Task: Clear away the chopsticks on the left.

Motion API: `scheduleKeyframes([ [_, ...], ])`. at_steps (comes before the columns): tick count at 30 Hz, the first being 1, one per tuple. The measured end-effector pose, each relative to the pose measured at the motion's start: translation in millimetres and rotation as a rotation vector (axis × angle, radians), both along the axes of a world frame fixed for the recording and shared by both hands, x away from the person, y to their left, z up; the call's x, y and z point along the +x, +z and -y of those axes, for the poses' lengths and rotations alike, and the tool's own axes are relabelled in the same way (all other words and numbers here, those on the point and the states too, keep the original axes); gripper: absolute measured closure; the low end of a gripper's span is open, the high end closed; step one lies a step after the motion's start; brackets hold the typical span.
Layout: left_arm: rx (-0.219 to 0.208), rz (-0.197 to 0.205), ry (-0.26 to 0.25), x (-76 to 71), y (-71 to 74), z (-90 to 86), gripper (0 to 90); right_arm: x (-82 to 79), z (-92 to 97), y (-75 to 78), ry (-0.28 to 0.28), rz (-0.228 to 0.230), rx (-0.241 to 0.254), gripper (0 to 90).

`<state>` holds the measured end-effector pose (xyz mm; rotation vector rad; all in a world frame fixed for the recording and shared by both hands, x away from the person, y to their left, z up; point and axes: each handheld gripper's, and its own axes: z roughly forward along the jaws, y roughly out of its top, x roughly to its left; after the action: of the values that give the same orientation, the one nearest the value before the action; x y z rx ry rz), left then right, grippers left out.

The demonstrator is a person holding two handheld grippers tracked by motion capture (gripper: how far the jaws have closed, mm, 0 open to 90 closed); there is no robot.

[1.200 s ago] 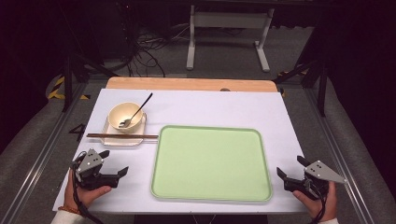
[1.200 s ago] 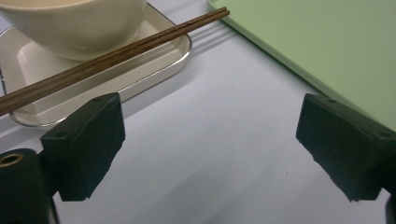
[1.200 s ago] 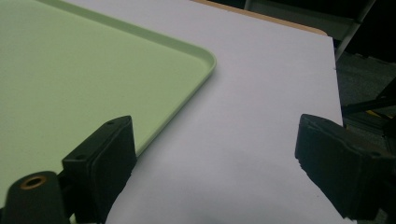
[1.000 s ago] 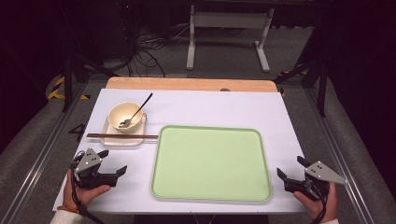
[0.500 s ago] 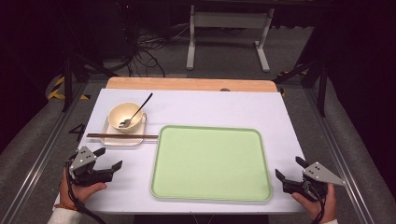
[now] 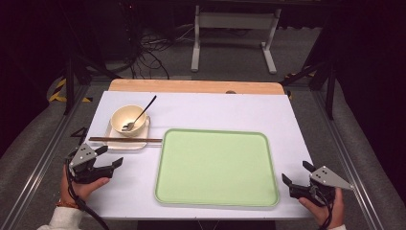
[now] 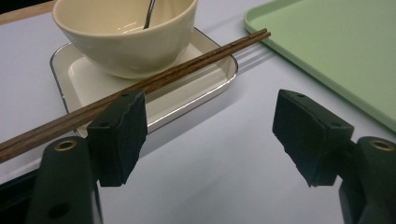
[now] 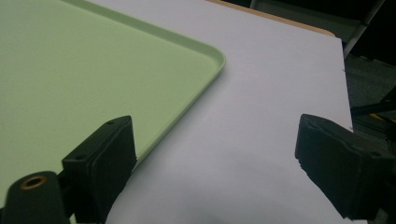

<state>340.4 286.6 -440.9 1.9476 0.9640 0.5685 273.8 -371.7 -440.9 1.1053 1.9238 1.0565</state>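
My left gripper point(image 6: 111, 156) hovers over the white table near its left front, just in front of a small white plate point(image 6: 113, 143). Its jaws have just been closing but stand open, with nothing between them point(image 7: 210, 100). On the plate sits a cream bowl point(image 6: 125, 117) holding a metal utensil point(image 6: 143, 110). A pair of brown chopsticks point(image 7: 187, 63) lies across the plate's near edge, close to my left pad. My right gripper point(image 6: 296, 173) rests open at the right front corner, by the corner of the green tray point(image 8: 93, 70).
The large green tray point(image 6: 215, 165) covers the middle of the white tabletop point(image 6: 287, 120). A wooden strip point(image 6: 191, 86) runs along the far edge. Metal rails border both sides, and cables and a stand lie on the floor beyond.
My left gripper has shifted a little left and toward the small plate, and its jaws stand narrower. The right gripper has not moved.
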Motion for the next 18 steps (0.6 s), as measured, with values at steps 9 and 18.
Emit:
scheduleKeyframes([
  [9,-0.007,-0.002,-0.004,12.9,6.3,-6.0,31.9,0.7,-1.4,-1.5,0.006,-0.010,-0.005,12.8],
  [18,0.006,-0.017,-0.016,26.2,6.2,-5.4,36.8,1.6,-1.4,-2.9,0.006,-0.018,-0.009,12.8],
])
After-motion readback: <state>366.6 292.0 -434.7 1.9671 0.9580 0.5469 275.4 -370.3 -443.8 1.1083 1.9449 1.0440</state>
